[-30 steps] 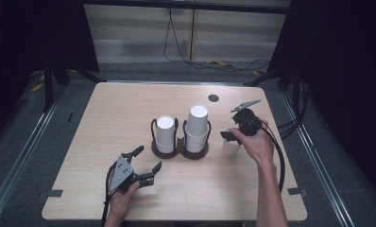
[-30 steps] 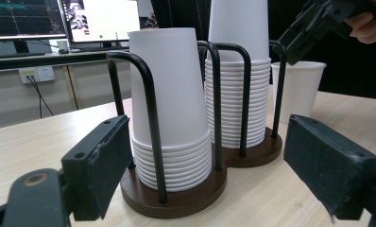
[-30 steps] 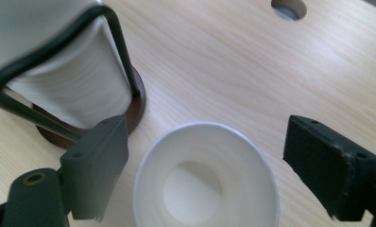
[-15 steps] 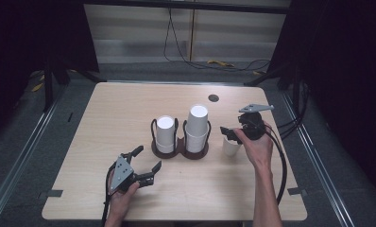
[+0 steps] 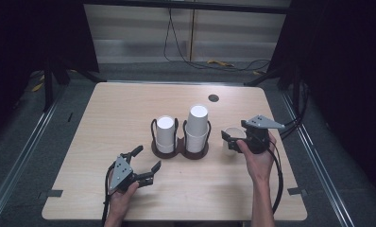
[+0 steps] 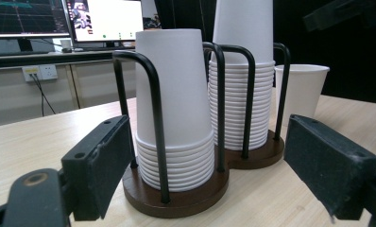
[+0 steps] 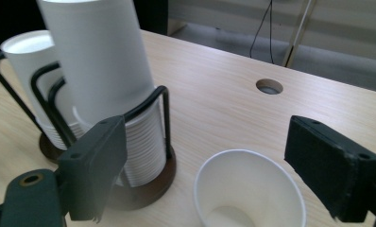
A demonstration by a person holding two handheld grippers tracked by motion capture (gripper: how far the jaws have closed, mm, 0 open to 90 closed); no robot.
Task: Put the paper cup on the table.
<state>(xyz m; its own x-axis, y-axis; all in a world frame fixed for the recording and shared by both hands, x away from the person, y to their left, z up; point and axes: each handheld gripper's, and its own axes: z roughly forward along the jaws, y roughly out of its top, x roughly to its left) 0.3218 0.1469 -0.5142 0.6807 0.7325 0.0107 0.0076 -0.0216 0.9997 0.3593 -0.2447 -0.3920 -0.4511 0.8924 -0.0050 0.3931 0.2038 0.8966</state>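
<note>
Standing upright, mouth up, on the bench (image 5: 129, 109), a single paper cup (image 5: 231, 140) is found just to the right of the cup holder (image 5: 180, 150), the landmark used here for every place. In the right gripper view the cup (image 7: 250, 194) is seen between the fingers (image 7: 335, 165) of the right gripper (image 5: 238, 142), but no pad is pressed against its wall; the jaws have just been opening and are spread wide around it. A second ago the cup was carried higher and further right of the holder; now it has been brought in beside the holder and set on the wood. From this it is judged that the cup has been released and that the placing step is nearly finished, with only the withdrawal left.

Two upside-down stacks are kept in the holder: the shorter stack (image 5: 166, 135) in its left ring and the taller stack (image 5: 196, 127) in its right ring. The left gripper (image 5: 141, 165), in front of the holder and to its left, is held wide open on nothing.

Bare bench lies to the right of and in front of the holder, so a retreat that way is judged safest; the taller stack close to the left of the cup leaves little margin.
</note>
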